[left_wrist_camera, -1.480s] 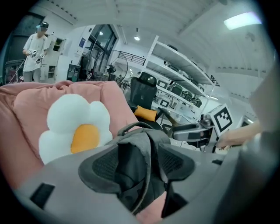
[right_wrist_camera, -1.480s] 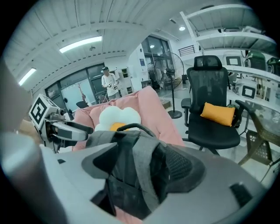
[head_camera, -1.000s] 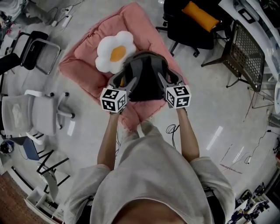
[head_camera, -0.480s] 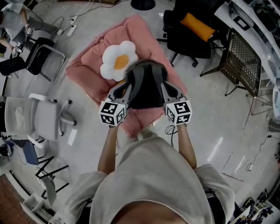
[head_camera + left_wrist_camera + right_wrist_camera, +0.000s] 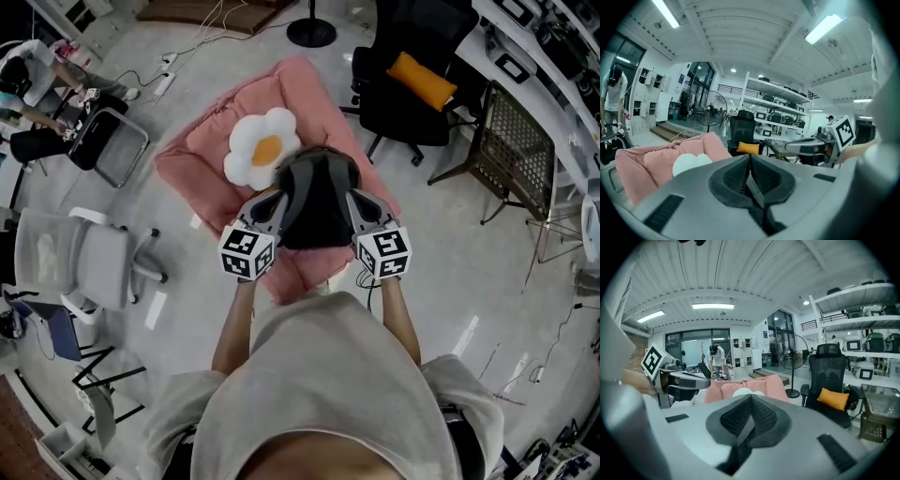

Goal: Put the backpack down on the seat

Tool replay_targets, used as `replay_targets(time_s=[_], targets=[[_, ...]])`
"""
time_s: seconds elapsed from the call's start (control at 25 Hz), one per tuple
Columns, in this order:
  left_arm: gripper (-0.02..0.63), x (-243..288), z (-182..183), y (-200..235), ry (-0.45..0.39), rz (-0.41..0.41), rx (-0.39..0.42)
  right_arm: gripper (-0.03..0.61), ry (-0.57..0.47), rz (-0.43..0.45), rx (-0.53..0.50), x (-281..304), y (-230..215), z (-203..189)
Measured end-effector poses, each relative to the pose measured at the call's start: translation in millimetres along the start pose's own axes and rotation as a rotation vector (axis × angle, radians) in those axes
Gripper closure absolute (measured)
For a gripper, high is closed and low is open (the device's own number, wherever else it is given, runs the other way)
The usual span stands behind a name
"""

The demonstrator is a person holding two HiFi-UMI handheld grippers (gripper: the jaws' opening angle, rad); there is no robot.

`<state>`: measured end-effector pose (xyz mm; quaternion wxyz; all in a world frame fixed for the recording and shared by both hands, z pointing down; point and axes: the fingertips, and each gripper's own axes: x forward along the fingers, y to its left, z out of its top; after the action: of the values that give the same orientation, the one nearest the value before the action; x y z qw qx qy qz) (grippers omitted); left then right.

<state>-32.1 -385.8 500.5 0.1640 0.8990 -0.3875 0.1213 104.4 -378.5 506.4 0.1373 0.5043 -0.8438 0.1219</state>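
A dark grey and black backpack point(image 5: 317, 192) rests on a big pink cushion seat point(image 5: 202, 159) on the floor, next to a white egg-shaped pillow point(image 5: 264, 148). My left gripper point(image 5: 274, 202) is at the backpack's left side and my right gripper point(image 5: 354, 201) at its right side, both above it and pointing forward. In the left gripper view the pads point(image 5: 740, 174) meet with nothing between them. It is the same in the right gripper view, where the pads point(image 5: 761, 414) are pressed together and empty. Neither gripper view shows the backpack.
A black office chair with an orange cushion point(image 5: 417, 70) stands at the back right, with a mesh chair point(image 5: 517, 141) beside it. Two chairs point(image 5: 80, 255) point(image 5: 112, 145) stand at the left. A fan base point(image 5: 311, 33) and floor cables lie beyond the seat. A person point(image 5: 28, 80) is at the far left.
Both grippers' jaws have gone from open to shut. The grippers have drawn back a little from the backpack, which stays on the pink seat.
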Motion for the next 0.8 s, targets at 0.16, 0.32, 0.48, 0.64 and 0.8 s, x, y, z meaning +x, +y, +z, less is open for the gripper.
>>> replay_targets(time_s=[0.16,0.32,0.48,0.64,0.8], targets=[[0.595,-6,2,2,-0.002,0.006,0.009,0.581,-0.002,-0.006,-0.003,-1,1,3],[0.595,-9,7,7,-0.010,0.011,0.018,0.581,-0.006,-0.010,-0.004,0,3,5],[0.595,-11,12,11,-0.020,0.017,0.024,0.581,-0.004,-0.013,-0.010,2,5,6],[0.595,-11,12,12,-0.023,0.020,0.023,0.581,-0.003,-0.014,-0.011,2,5,6],[0.595,-9,12,14,-0.021,0.018,0.024,0.581,-0.001,-0.013,-0.014,4,5,8]])
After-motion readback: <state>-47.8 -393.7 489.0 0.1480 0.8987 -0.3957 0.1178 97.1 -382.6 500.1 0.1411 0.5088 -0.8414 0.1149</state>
